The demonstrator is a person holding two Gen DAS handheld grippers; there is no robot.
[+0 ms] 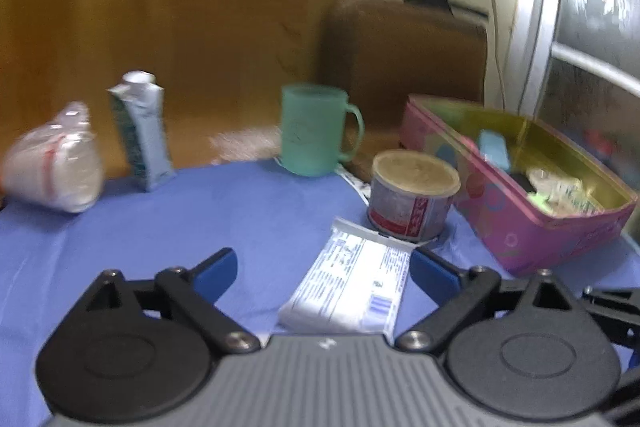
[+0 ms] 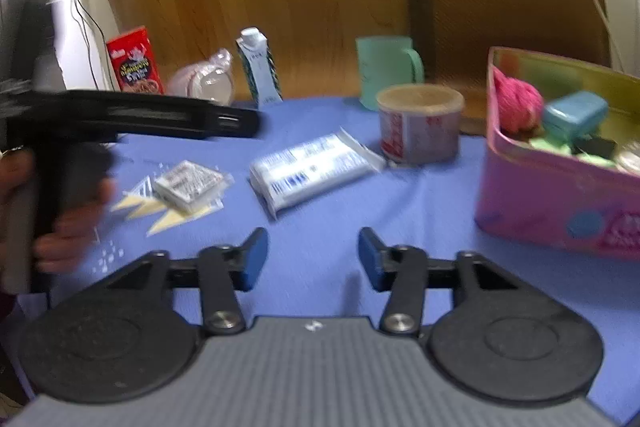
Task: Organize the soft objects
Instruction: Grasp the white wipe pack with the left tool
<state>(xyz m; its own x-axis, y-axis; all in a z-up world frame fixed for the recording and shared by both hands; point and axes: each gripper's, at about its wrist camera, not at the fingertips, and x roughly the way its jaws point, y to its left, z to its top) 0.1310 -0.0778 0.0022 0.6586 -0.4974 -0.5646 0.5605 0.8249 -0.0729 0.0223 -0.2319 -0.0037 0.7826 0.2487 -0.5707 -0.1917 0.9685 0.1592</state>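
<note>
A white-and-blue soft packet [image 1: 352, 291] [image 2: 312, 167] lies flat on the blue tablecloth [image 1: 260, 211]. My left gripper [image 1: 322, 263] stands open wide around it, its right finger close beside the packet's edge and its left finger well apart. A pink tin box [image 1: 520, 239] [image 2: 540, 211] at the right holds a pink fluffy ball [image 2: 518, 103], a blue case [image 2: 574, 115] and green pieces. My right gripper [image 2: 313, 243] is open over bare cloth with nothing between its fingers. A person's hand [image 2: 68, 223] grips the left gripper's handle.
A lidded can [image 1: 412, 195] stands between packet and tin. Behind are a green mug [image 1: 312, 131], a blue carton [image 1: 142, 131], a clear bag [image 1: 56, 167] and a red box [image 2: 134, 61]. A small wrapped packet [image 2: 188, 183] lies left. A brown chair [image 2: 500, 11] is beyond the table.
</note>
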